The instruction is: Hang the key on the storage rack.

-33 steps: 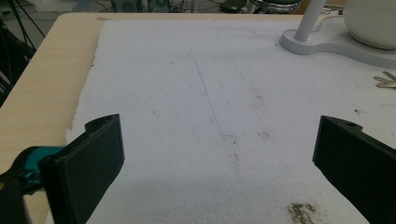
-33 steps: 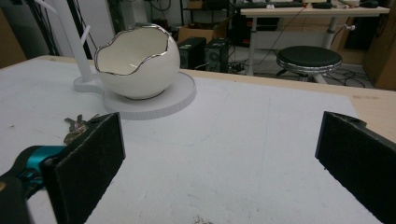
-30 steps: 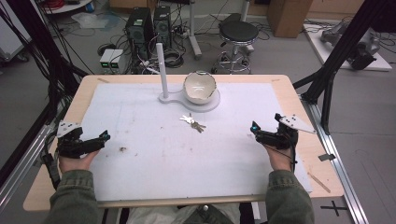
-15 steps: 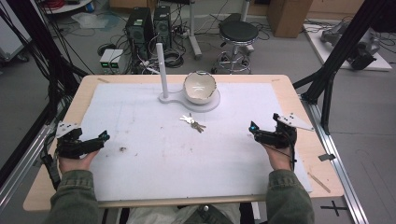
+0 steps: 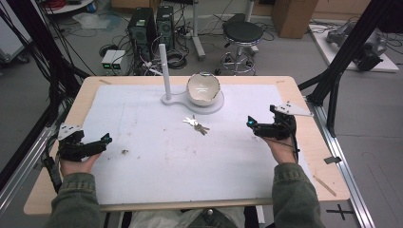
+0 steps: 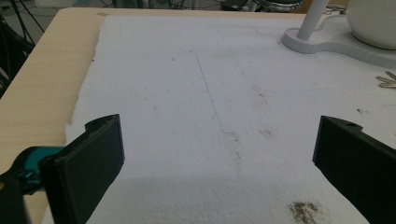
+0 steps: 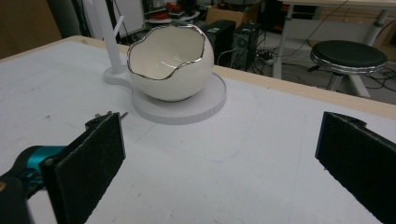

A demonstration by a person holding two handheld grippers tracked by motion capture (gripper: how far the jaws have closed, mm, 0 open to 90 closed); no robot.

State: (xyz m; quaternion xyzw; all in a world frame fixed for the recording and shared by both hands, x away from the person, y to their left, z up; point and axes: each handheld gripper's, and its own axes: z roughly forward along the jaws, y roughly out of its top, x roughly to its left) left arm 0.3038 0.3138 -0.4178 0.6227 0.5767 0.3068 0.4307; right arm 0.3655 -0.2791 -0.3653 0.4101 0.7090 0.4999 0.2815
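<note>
A small bunch of keys [image 5: 196, 125] lies on the white sheet near the table's middle. Behind it a white egg-shaped bowl [image 5: 203, 89] with a silver rim sits on a white stand base [image 5: 215, 107] that carries an upright post [image 5: 164, 66]. My left gripper [image 5: 92, 138] rests open at the left edge, its jaws wide apart [image 6: 219, 154] over bare sheet. My right gripper [image 5: 260, 116] is open at the right, facing the bowl [image 7: 168, 60]; between its jaws [image 7: 219, 158] is nothing. The keys [image 7: 109, 114] peek out behind its left jaw.
The white sheet [image 5: 157, 166] covers most of the wooden table [image 5: 85, 90]. A small dark crumb patch [image 5: 125, 152] lies near the left gripper. Black frame posts [image 5: 342, 61] stand at both sides; a stool [image 5: 242, 33] and computer towers [image 5: 152, 21] sit beyond the far edge.
My right gripper has crept forward and a little left toward the keys. The left gripper has hardly moved.
</note>
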